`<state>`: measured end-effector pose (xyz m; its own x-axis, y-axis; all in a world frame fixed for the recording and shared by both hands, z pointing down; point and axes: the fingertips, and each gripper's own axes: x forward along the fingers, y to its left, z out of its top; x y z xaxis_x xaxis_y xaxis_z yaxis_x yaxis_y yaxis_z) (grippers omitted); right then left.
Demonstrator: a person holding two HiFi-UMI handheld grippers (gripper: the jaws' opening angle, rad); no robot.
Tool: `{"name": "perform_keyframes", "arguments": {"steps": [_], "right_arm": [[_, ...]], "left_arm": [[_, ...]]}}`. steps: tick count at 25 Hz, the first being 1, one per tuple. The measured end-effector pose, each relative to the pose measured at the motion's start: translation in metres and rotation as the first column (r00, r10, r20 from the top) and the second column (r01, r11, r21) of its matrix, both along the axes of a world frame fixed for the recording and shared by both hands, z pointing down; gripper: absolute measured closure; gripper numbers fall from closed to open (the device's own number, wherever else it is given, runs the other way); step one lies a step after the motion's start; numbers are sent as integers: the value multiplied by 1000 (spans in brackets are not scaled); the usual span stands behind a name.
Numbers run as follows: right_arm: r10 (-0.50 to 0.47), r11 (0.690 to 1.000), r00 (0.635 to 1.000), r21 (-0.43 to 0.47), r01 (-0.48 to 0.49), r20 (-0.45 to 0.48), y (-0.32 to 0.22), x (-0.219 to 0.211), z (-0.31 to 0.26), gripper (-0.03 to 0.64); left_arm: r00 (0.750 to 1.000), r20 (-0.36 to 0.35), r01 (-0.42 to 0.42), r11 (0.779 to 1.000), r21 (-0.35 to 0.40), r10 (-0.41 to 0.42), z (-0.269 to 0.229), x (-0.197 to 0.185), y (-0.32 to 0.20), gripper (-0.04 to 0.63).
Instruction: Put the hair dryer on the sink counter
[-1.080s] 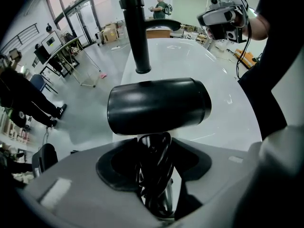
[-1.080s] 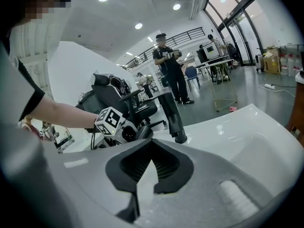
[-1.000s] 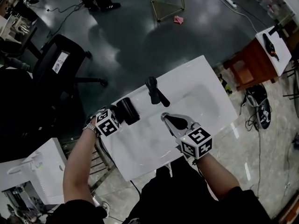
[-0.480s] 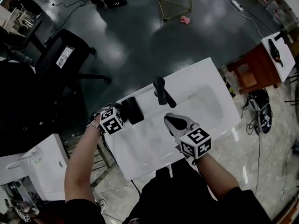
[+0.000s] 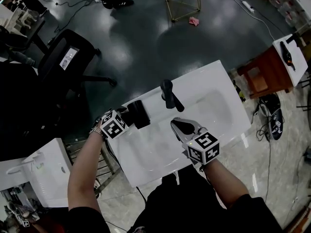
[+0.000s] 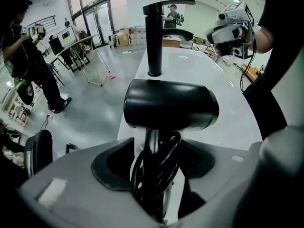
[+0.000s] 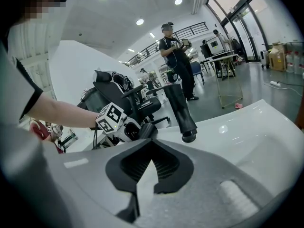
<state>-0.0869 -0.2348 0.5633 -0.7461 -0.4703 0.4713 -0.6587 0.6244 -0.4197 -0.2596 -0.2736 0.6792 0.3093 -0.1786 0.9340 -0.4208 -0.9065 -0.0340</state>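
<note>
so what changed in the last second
The jaws of the left gripper have just been opening, letting go of the hair dryer handle between them. The hair dryer, on the counter beside the faucet, and the right gripper stayed put.

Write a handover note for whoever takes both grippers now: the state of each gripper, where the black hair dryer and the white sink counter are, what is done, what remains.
Left gripper: jaws have just been opening; they stand open around the cord-wrapped handle of the black hair dryer, pads off it.
Right gripper: jaws together, empty, over the counter's front.
Hair dryer: on the left end of the white sink counter, left of the black faucet.
Done: dryer appears set down and released.
Left: draw the left gripper clear without tipping the dryer.
</note>
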Motion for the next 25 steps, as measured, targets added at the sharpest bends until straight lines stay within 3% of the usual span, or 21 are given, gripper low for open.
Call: {"name": "perform_keyframes", "arguments": {"steps": [11, 25], "right_arm": [[-15, 1000, 1000, -5, 15, 2, 0, -3, 2, 615], [-30, 1000, 1000, -4, 30, 5, 3, -9, 3, 615]], "left_arm": [[997, -60, 47, 991, 129, -39, -7, -4, -3, 316], [985, -142, 132, 954, 269, -96, -24, -14, 0, 295]]}}
